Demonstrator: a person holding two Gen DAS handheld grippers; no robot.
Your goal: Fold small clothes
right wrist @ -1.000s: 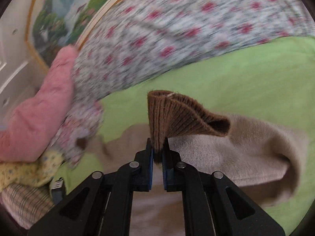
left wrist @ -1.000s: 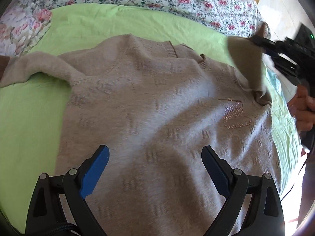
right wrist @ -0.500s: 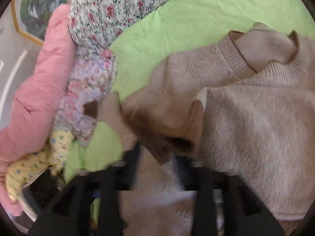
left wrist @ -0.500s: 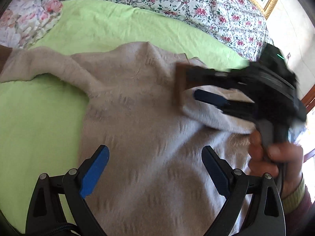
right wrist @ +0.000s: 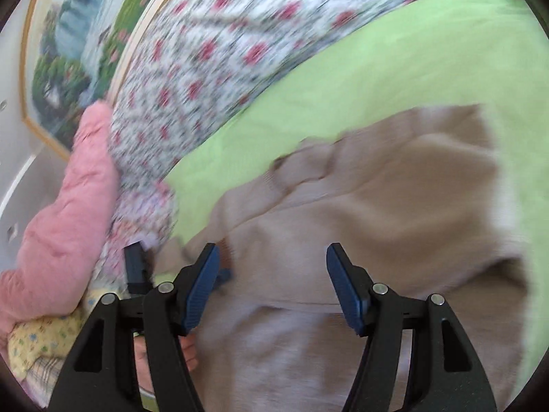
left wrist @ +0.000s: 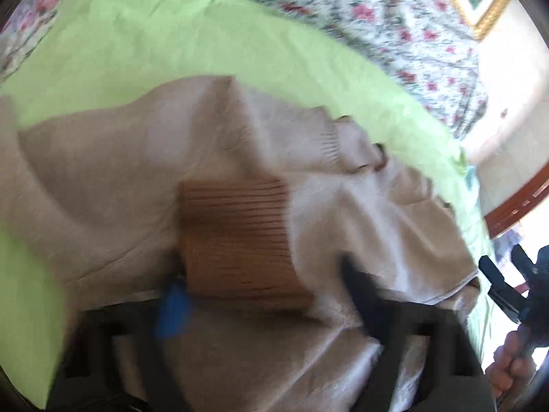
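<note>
A beige sweater (left wrist: 103,185) lies spread on a green sheet (left wrist: 171,34) on the bed. One sleeve is folded across the chest, and its brown ribbed cuff (left wrist: 236,237) rests flat on the body of the sweater, near the middle. The collar (left wrist: 329,144) is on the far side, close to the edge of the green sheet.

The left gripper (left wrist: 264,305) is low over the near part of the sweater. It is very blurred; one blue pad shows just beside the left near corner of the cuff, and the other finger is a dark shape to the right. The two fingers stand well apart, so the jaws are spread with nothing between them except the cloth below.

The right gripper (right wrist: 274,285) is also wide apart and holds nothing. It hangs above the sweater (right wrist: 377,206), and both blue pads (right wrist: 202,288) are clearly seen. In the left view the right gripper (left wrist: 507,292) is at the right edge, with the hand (left wrist: 511,367) under it.

A floral cover (right wrist: 223,51) lies beyond the sheet, and a pink pillow (right wrist: 68,226) is at the far left.
</note>
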